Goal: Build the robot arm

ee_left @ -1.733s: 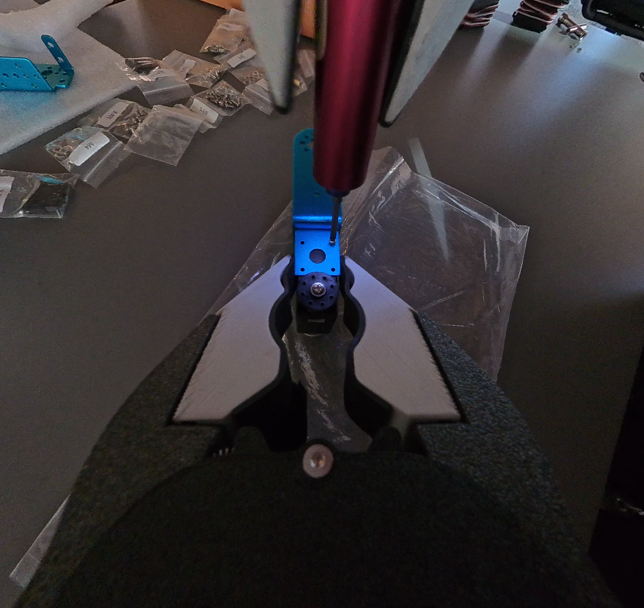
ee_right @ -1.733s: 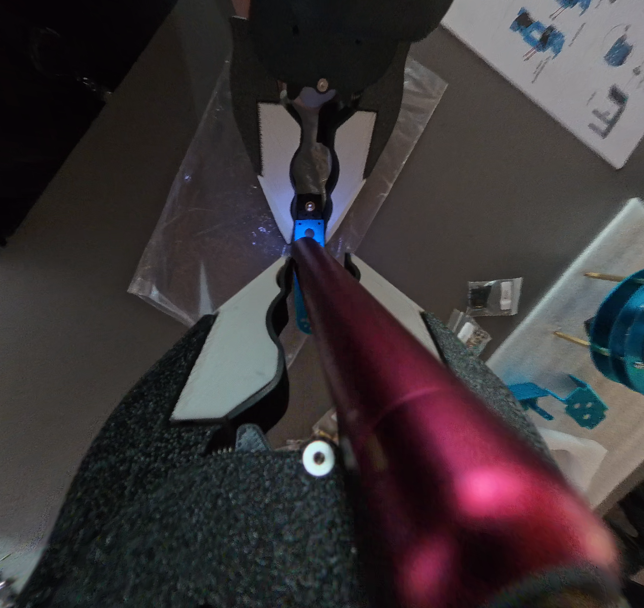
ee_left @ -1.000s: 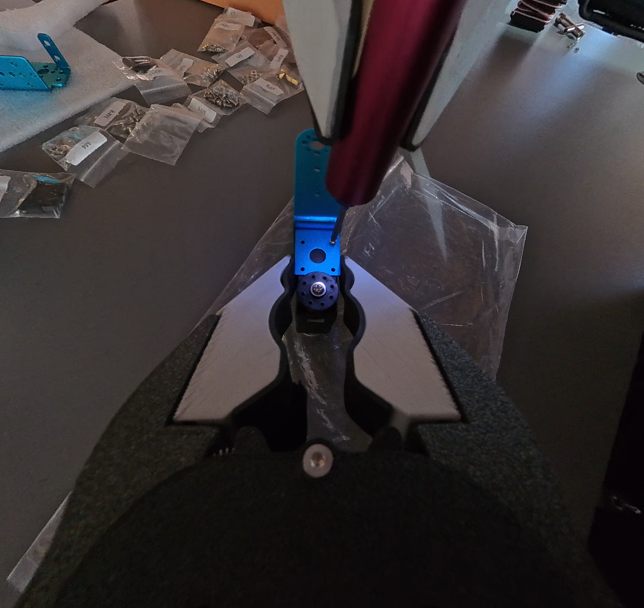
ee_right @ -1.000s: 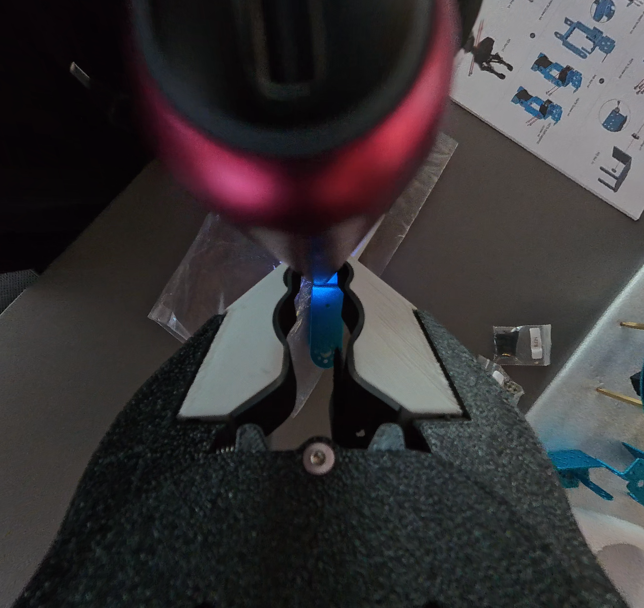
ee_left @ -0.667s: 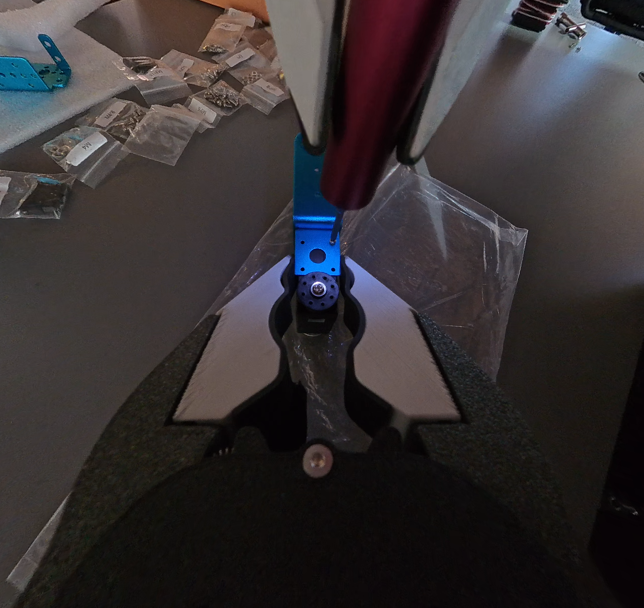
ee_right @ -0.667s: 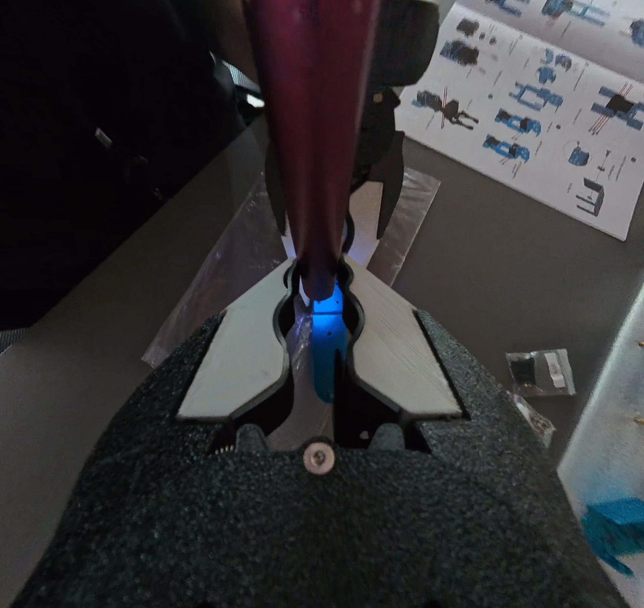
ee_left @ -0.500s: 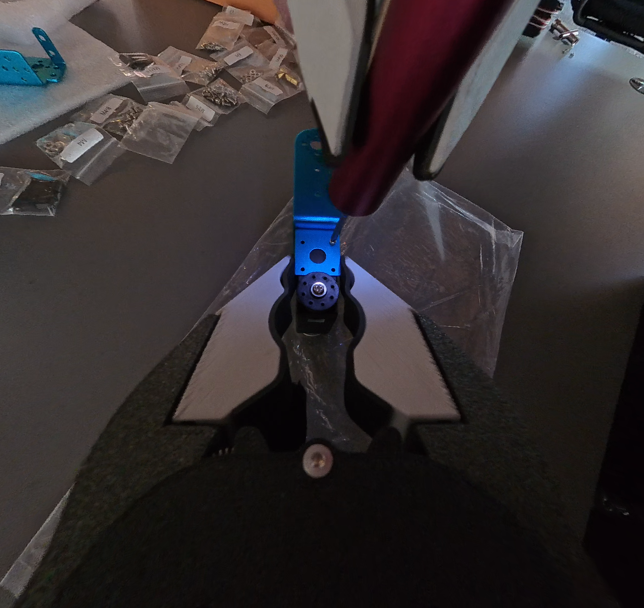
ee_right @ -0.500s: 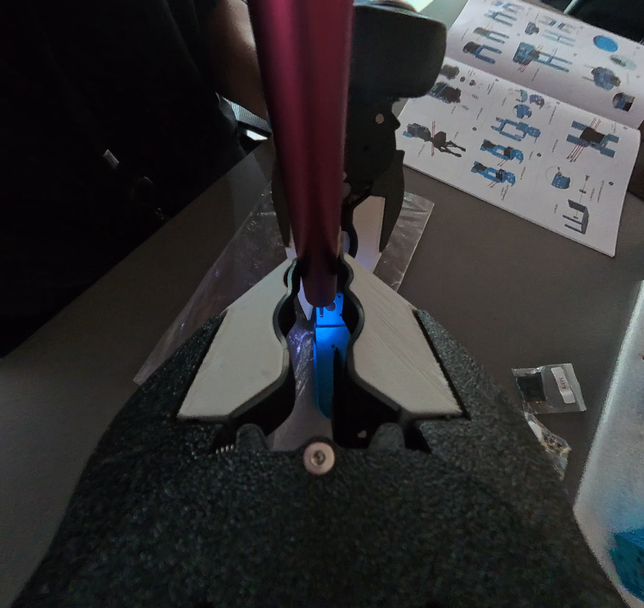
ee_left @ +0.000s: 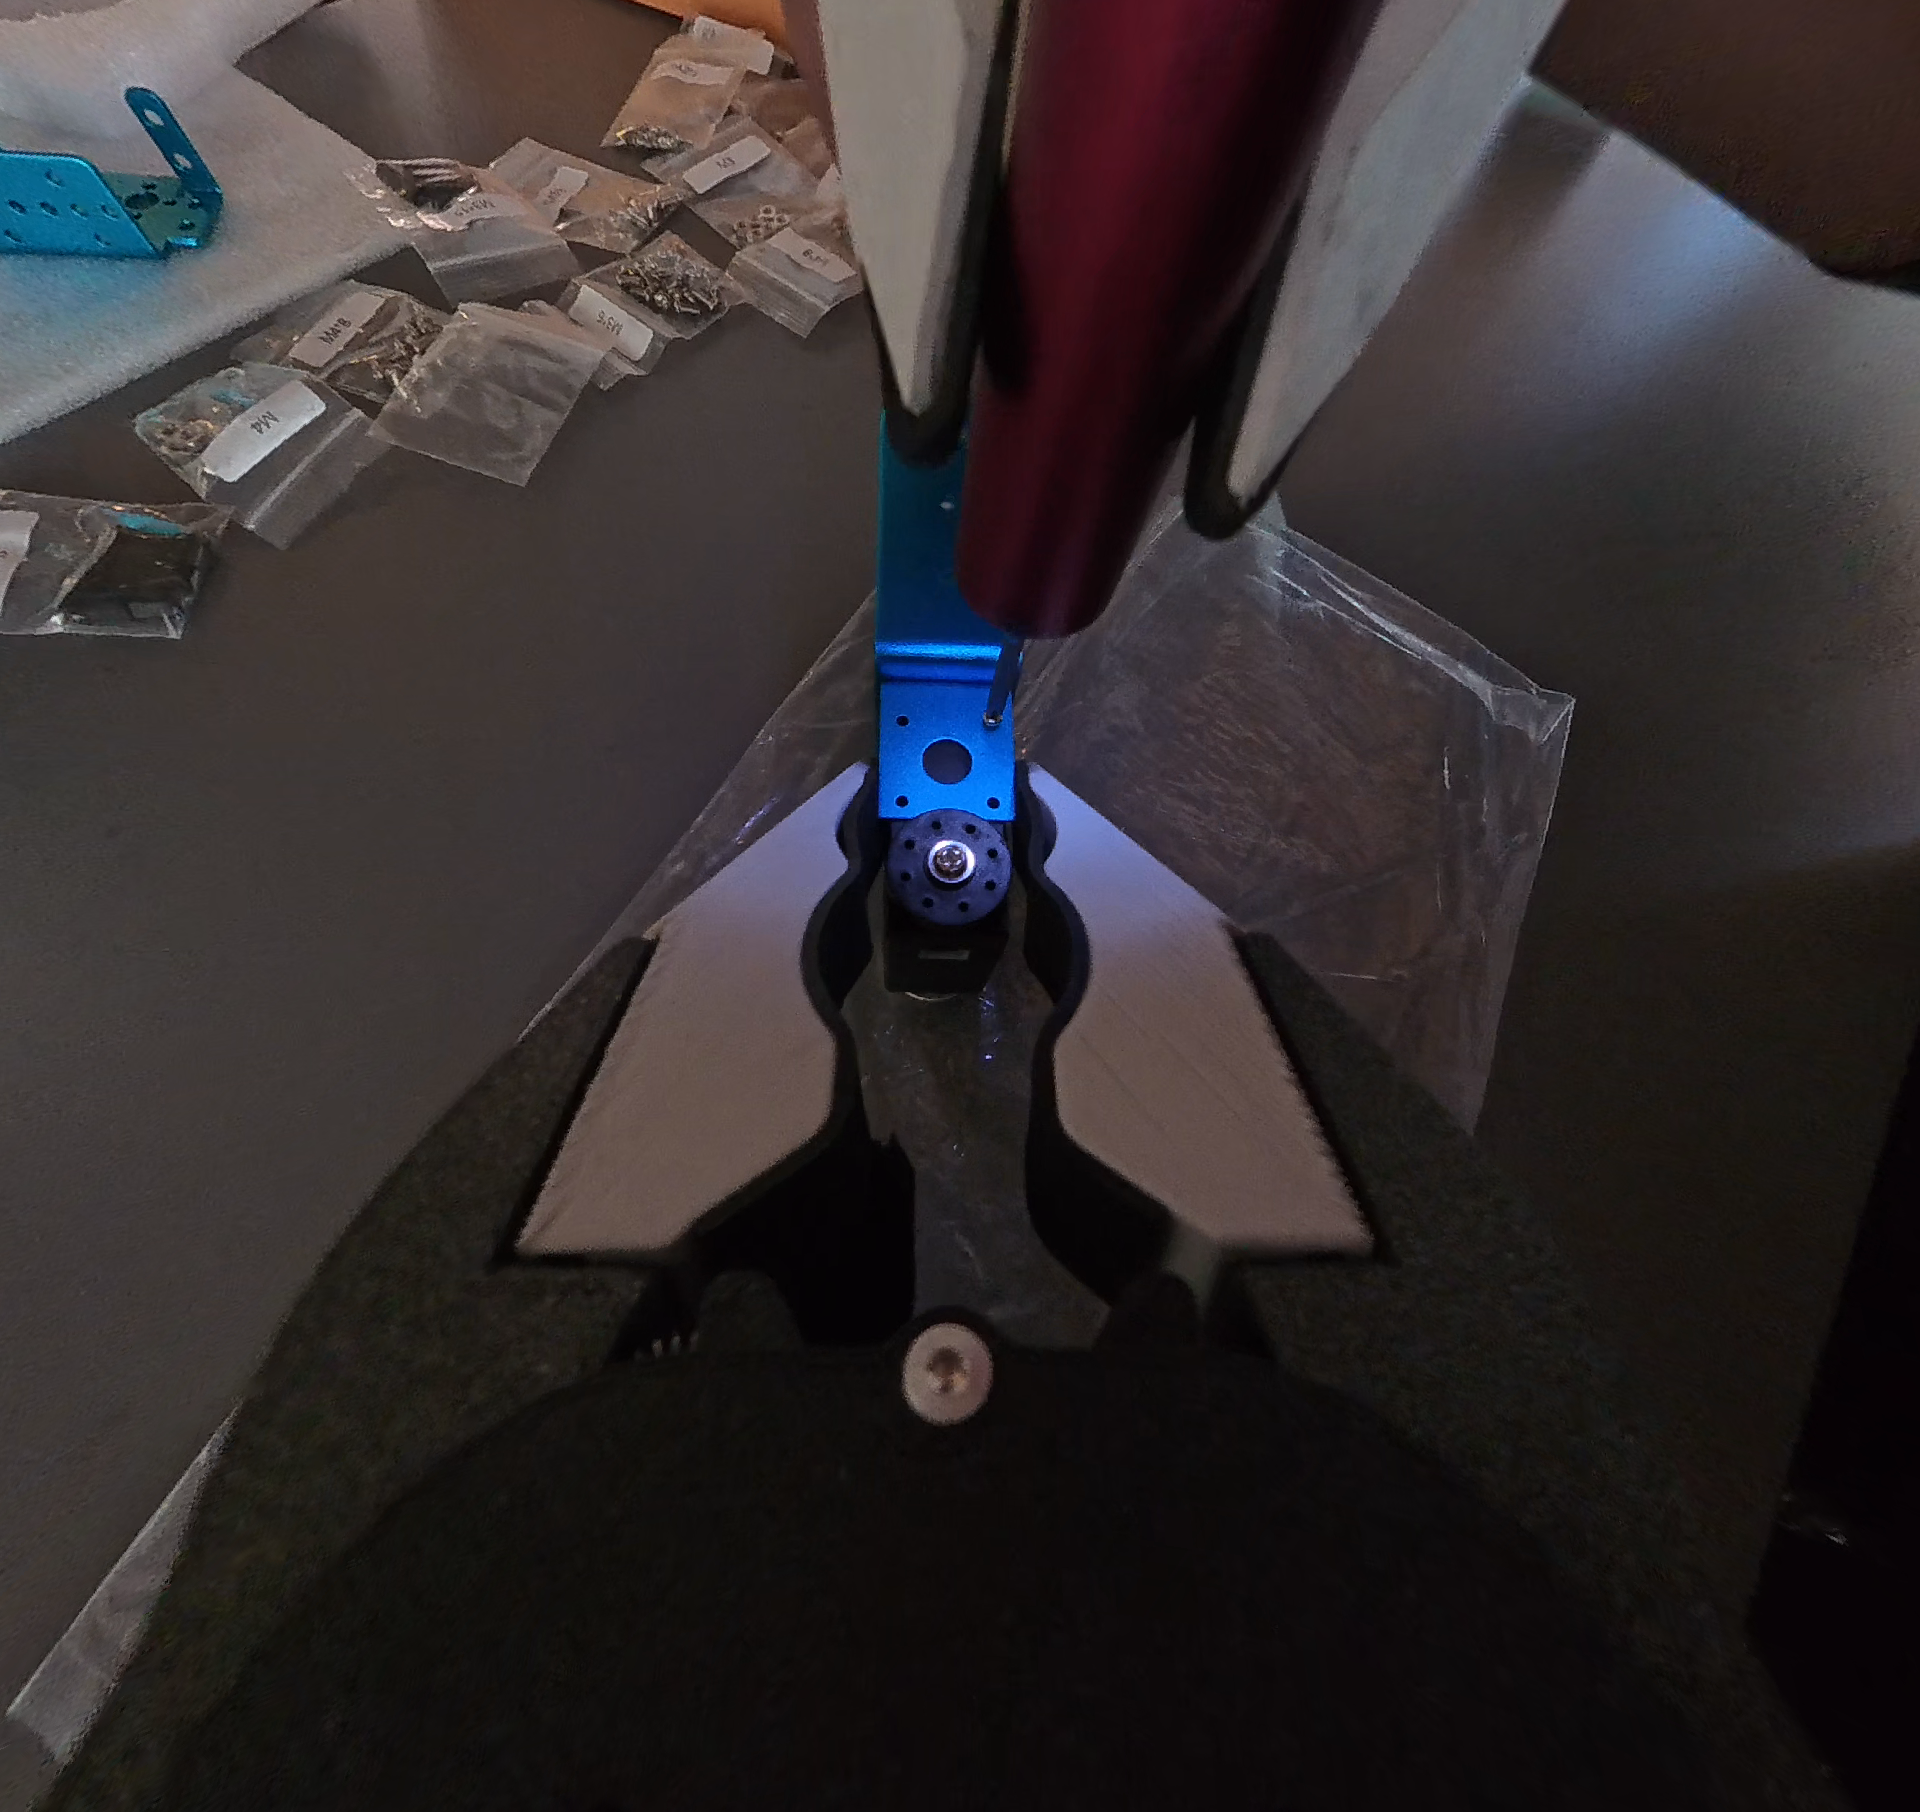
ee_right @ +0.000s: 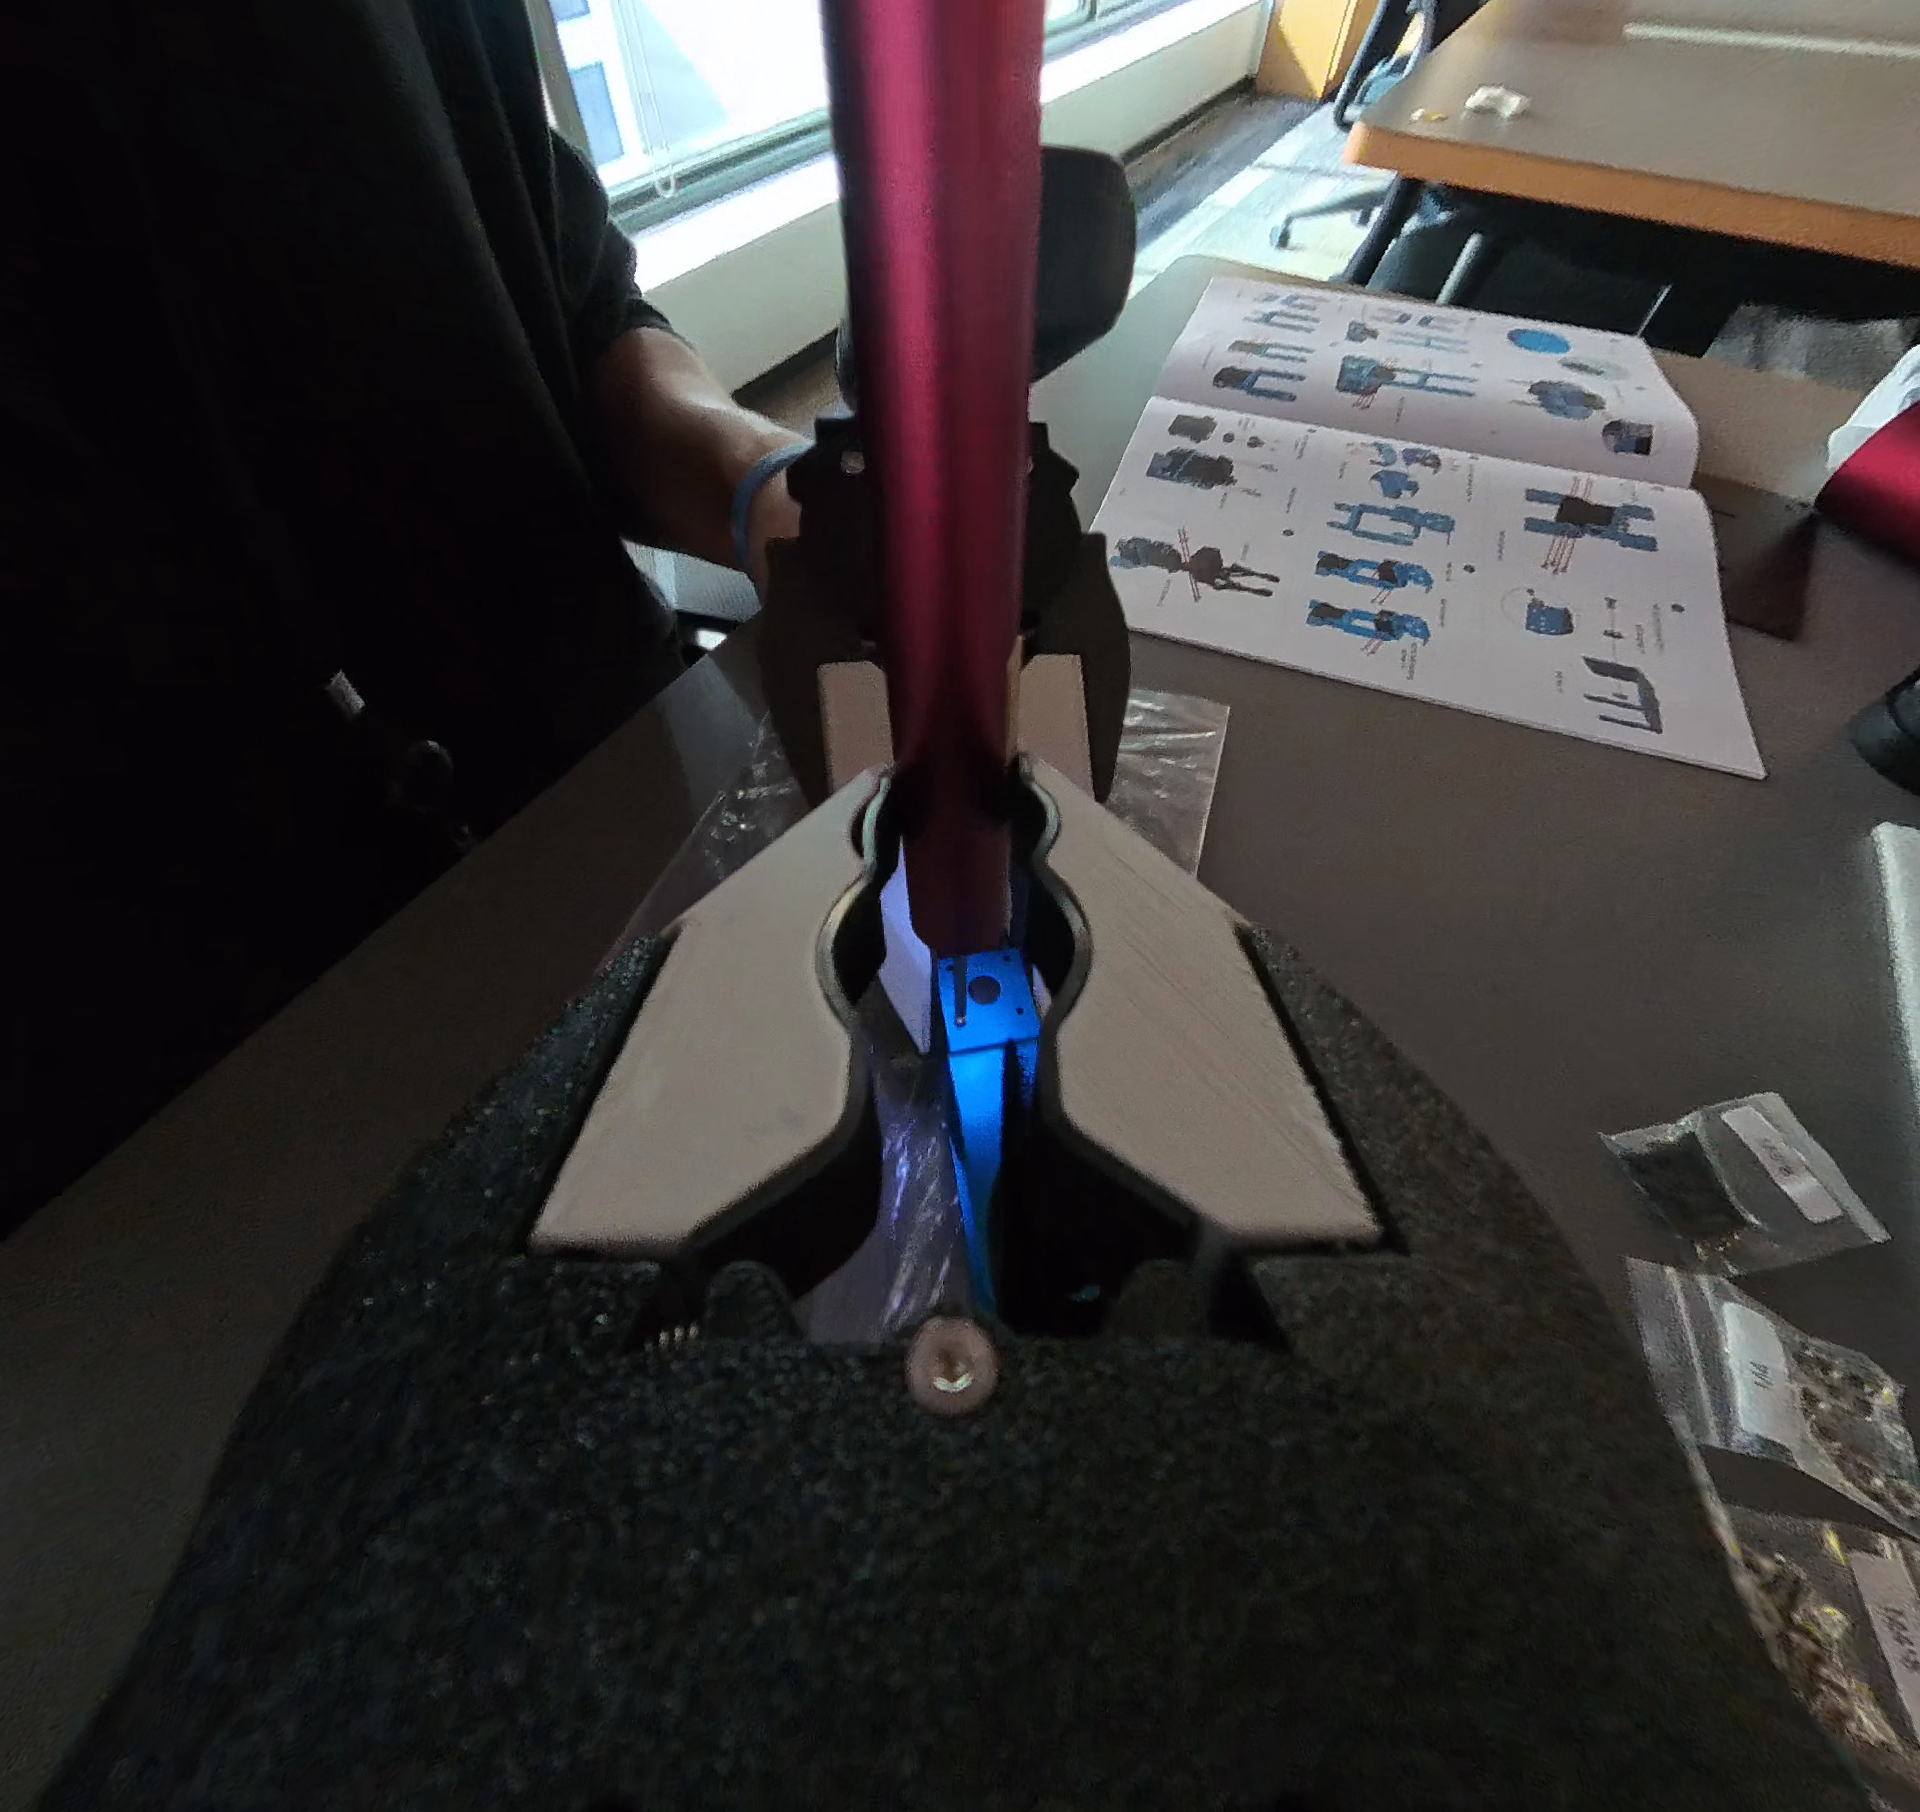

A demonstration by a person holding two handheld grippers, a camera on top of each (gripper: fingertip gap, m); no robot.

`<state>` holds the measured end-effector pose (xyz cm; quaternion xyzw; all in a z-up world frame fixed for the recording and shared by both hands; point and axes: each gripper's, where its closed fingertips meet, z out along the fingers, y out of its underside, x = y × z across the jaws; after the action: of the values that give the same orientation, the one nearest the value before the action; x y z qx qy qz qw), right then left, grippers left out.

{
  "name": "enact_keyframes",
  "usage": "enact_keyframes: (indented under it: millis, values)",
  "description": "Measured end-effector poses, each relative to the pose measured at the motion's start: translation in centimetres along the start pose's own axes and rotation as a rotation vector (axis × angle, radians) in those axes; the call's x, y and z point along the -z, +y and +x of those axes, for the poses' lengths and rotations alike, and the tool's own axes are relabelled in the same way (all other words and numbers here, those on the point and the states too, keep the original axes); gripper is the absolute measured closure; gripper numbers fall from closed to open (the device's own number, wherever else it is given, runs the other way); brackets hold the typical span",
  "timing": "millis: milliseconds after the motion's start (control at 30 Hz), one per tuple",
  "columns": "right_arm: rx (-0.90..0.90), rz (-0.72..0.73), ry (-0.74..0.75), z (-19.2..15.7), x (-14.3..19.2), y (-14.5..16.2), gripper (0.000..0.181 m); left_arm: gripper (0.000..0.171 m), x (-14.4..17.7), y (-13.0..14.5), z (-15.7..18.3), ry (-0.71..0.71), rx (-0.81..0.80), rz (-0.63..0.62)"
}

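My left gripper (ee_left: 943,806) is shut on a black servo with a round horn (ee_left: 945,863), held just above a clear plastic bag. A blue metal bracket (ee_left: 943,754) stands against the servo at the fingertips. My right gripper (ee_right: 951,806) is shut on a red screwdriver (ee_right: 935,412). In the left wrist view the screwdriver (ee_left: 1101,256) comes down from above between the right gripper's fingers (ee_left: 914,152). Its thin bit (ee_left: 994,713) touches a small hole at the bracket's upper right corner. The bracket (ee_right: 987,1019) also shows in the right wrist view, below the handle.
Several small bags of screws (ee_left: 499,308) lie at the far left. A white foam sheet (ee_left: 208,152) there holds another blue bracket (ee_left: 94,204). The clear bag (ee_left: 1299,775) lies under the work. An open instruction booklet (ee_right: 1455,536) and more bags (ee_right: 1745,1191) lie on the right. A person's arm (ee_right: 675,453) is behind. Some 9 cm of space lies between my two pairs of fingers.
The right gripper has swung the screwdriver from a slanted to a nearly upright pose, and its view now looks level across the table. The bit stays at the bracket. The left gripper has hardly moved.
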<state>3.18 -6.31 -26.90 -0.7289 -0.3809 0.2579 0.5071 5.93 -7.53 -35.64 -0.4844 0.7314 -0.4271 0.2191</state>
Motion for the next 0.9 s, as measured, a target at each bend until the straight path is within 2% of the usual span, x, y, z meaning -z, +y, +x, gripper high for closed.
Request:
enact_keyframes:
  millis: [167, 300, 533, 567, 633, 733, 800, 900]
  values:
    - [0.005, 0.108, 0.042, 0.1, 0.2, -0.1, 0.16, 0.148, 0.0, 0.0, -0.1, 0.012, 0.017, 0.002]
    - [-0.017, 0.179, 0.019, -0.3, 0.7, 0.0, 0.162, 0.148, -0.1, -0.1, 0.1, 0.037, 0.028, -0.002]
    - [-0.022, 0.147, -0.07, -0.4, 0.5, 0.0, 0.161, 0.146, -0.3, 0.2, 0.5, 0.093, 0.04, -0.031]
    - [-0.02, 0.141, -0.08, -0.4, 0.5, 0.0, 0.161, 0.142, -0.3, 0.4, 0.6, 0.109, 0.053, -0.046]
    - [-0.024, 0.134, -0.102, -0.3, 0.5, 0.0, 0.161, 0.122, 0.4, 0.4, 0.7, 0.119, 0.07, -0.045]
    - [-0.027, 0.126, -0.125, -0.2, 0.6, 0.1, 0.161, 0.116, 3.8, -2.0, 0.3, 0.108, 0.049, 0.072]
    - [-0.032, 0.131, -0.136, -0.3, 0.6, 0.1, 0.16, 0.116, 6.4, -5.3, 0.7, 0.156, 0.034, 0.201]
    - [-0.048, 0.139, -0.158, -0.5, 0.5, 0.0, 0.16, 0.116, 9.2, -11.3, 3.3, 0.273, -0.055, 0.413]
